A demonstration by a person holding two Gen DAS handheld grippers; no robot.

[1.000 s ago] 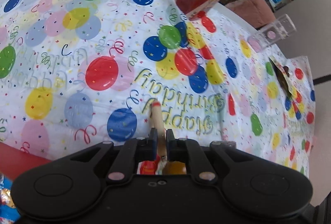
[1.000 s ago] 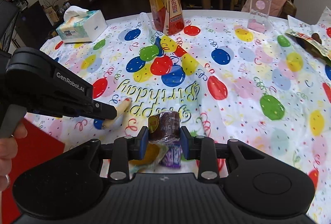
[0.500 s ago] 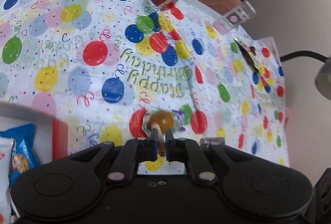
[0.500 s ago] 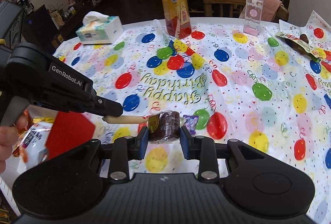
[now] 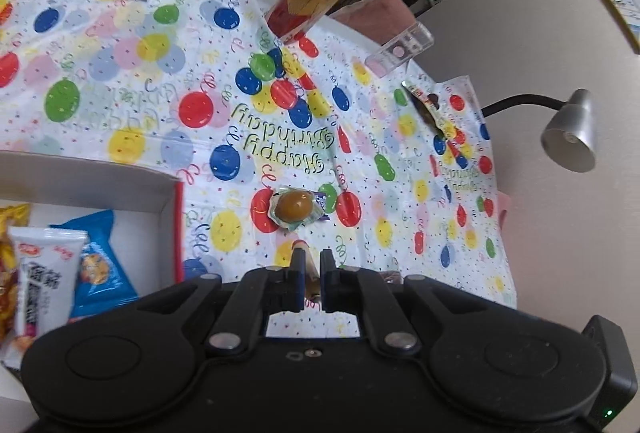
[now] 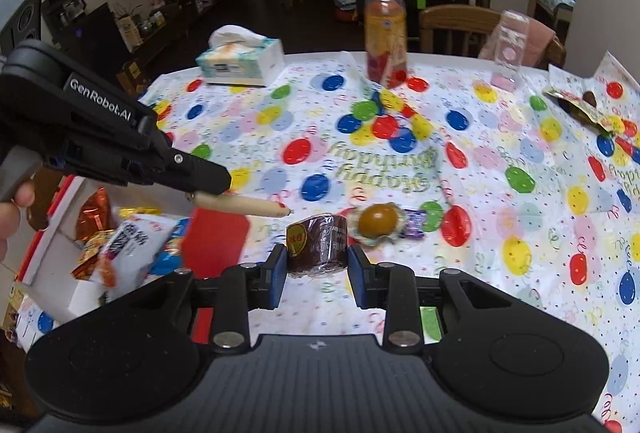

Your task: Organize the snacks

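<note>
While both tongs are loaded, I hold each snack clear of the tablecloth (image 6: 500,233) so neither drags on it.

My right gripper (image 6: 318,267) clamps the brown roll (image 6: 318,243) across its round sides, yellow end label facing left; the jaws stand only as wide as the roll, which keeps it from turning. It hangs just on my side of the wrapped egg (image 6: 378,221).

My left gripper (image 5: 309,269) is pinched nearly closed on the sausage stick (image 6: 244,205), gripping it at one end. In the right wrist view, most of its length juts out toward the wrapped egg, red tip leading. A thin stick needs that narrow pinch.

Left of the wrapped egg sits the white box (image 5: 168,193) with red outer walls. It already holds a blue packet (image 5: 100,265), a white packet (image 5: 44,277) and orange-wrapped snacks (image 6: 94,211), so I judge it to be the collecting point for both held items.

The wrapped egg lies on the tablecloth in its clear wrapper, touching a small purple candy (image 6: 414,223) on its right. Both are not yet picked up.

Beyond the wrapped egg stand the drink bottle (image 6: 386,37) and a clear plastic case (image 6: 508,49); far left of it is the tissue box (image 6: 240,63). An opened wrapper (image 6: 580,105) lies far right. I judge the bottle, case and tissue box to be no part of the sorting.
</note>
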